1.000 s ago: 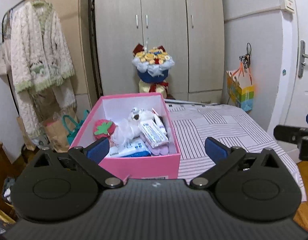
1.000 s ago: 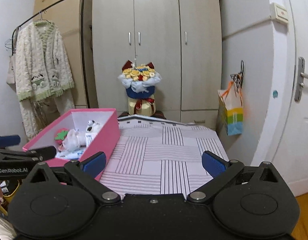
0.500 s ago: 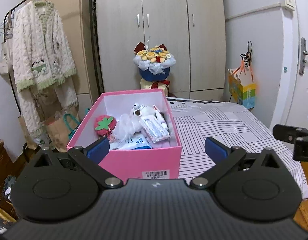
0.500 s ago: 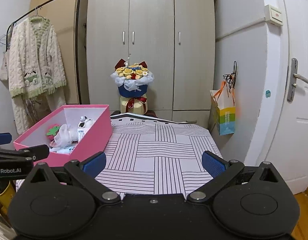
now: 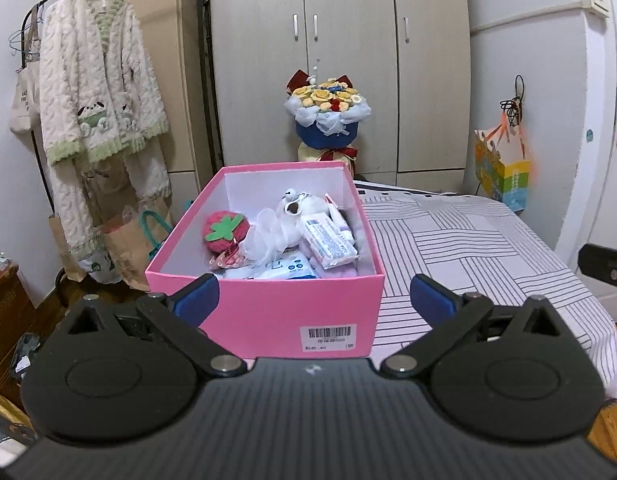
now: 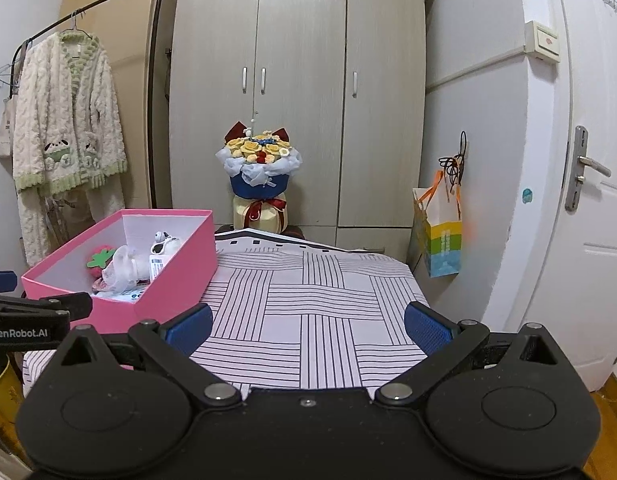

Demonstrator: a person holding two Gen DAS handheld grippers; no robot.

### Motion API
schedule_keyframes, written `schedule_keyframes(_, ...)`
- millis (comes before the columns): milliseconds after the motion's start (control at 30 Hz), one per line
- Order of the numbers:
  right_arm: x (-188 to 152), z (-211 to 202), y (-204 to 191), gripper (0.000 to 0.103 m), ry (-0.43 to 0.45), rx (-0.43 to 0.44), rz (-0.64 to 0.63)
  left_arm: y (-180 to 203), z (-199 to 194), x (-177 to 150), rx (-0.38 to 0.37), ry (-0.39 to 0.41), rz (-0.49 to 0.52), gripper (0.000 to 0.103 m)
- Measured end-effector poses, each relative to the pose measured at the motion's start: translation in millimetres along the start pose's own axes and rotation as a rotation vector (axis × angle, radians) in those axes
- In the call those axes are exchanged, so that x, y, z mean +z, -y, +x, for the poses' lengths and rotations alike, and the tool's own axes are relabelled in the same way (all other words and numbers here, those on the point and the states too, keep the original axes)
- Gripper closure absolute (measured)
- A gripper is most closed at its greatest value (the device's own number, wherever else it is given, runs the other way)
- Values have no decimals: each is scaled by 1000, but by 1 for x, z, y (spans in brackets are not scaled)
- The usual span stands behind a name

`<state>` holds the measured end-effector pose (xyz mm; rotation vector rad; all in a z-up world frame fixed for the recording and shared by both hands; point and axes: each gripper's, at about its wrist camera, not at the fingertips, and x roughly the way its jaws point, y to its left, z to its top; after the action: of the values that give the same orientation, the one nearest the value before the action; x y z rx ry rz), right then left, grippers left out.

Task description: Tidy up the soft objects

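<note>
While a fluffy cream cardigan hangs on the rack at far left, the left gripper hovers with its fingers spread wide and empty, just short of the pink box on the striped bed. Inside the box lie a red strawberry plush, a white plush toy and tissue packs, crowded together. Behind stands a flower bouquet before the wardrobe. Further right, the right gripper is likewise spread and empty, above bare bedding, and a colourful paper bag hangs by the door.
</note>
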<state>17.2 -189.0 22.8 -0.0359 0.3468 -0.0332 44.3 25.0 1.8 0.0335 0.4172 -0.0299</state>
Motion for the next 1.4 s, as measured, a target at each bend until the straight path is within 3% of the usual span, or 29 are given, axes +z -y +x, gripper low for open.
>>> schedule_keyframes(400, -2, 3, -2, 0, -9, -18, -6, -3, -8, -5, 17, 59, -1, 0)
schedule_keyframes(967, -4, 5, 1, 0, -15, -24, 1, 2, -10, -10, 18, 65, 30, 0)
schedule_keyframes(1400, -8, 8, 5, 0, -24, -41, 3, -1, -10, -10, 15, 74, -1, 0)
